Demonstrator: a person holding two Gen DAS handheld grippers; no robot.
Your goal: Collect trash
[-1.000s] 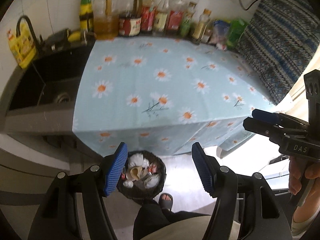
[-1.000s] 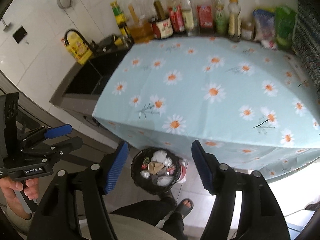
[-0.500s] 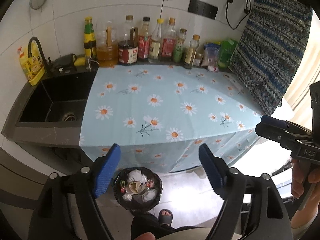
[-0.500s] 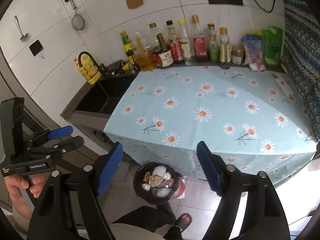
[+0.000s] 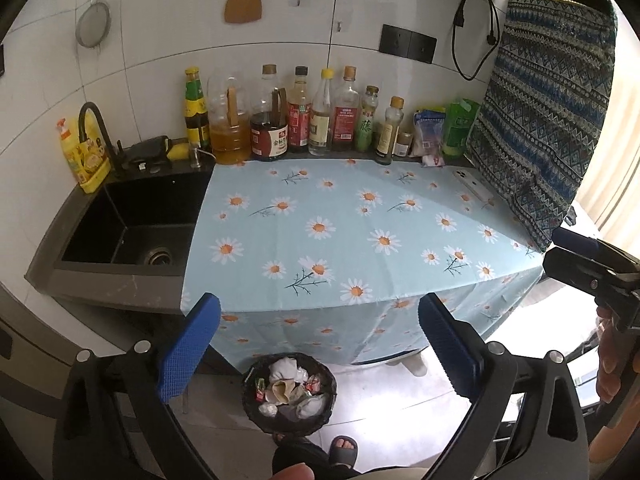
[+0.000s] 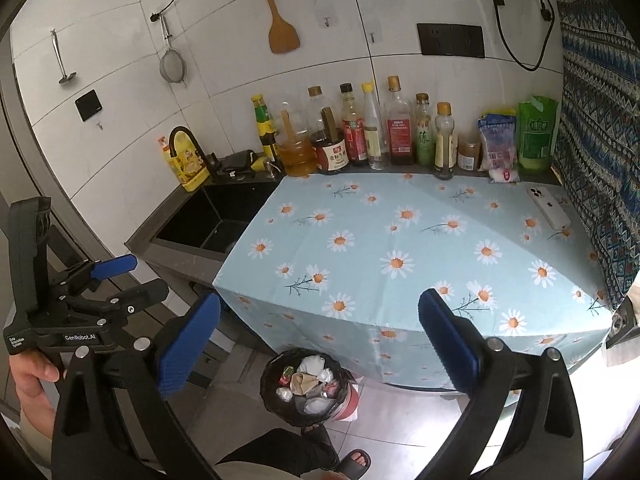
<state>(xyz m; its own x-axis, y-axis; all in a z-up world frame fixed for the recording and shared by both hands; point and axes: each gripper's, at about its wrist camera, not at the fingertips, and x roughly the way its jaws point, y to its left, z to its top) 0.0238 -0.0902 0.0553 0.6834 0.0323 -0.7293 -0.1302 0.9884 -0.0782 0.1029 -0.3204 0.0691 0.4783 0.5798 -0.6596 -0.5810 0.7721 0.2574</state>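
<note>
While both tools hang above the front edge of the daisy tablecloth (image 5: 360, 220), neither carries anything: the left gripper (image 5: 320, 344) has its blue pads spread wide with only air between them, and the right gripper (image 6: 320, 344) is likewise wide apart and empty. Collected trash, crumpled paper and wrappers, sits in the black-lined bin (image 6: 308, 386) on the floor just below the tablecloth's front overhang, beside the person's sandalled foot (image 6: 354, 460). No loose litter is visible on the tablecloth; a white phone (image 6: 547, 210) lies at its right edge, and bottles (image 5: 300, 120) and packets line its rear edge.

Judgement: the collection looks essentially finished. Remaining risks are mistaking the phone or a packet at the cloth's rear for trash, catching the draped overhang with a pad and dragging the cloth and bottles forward, or knocking the bin over with the foot.
</note>
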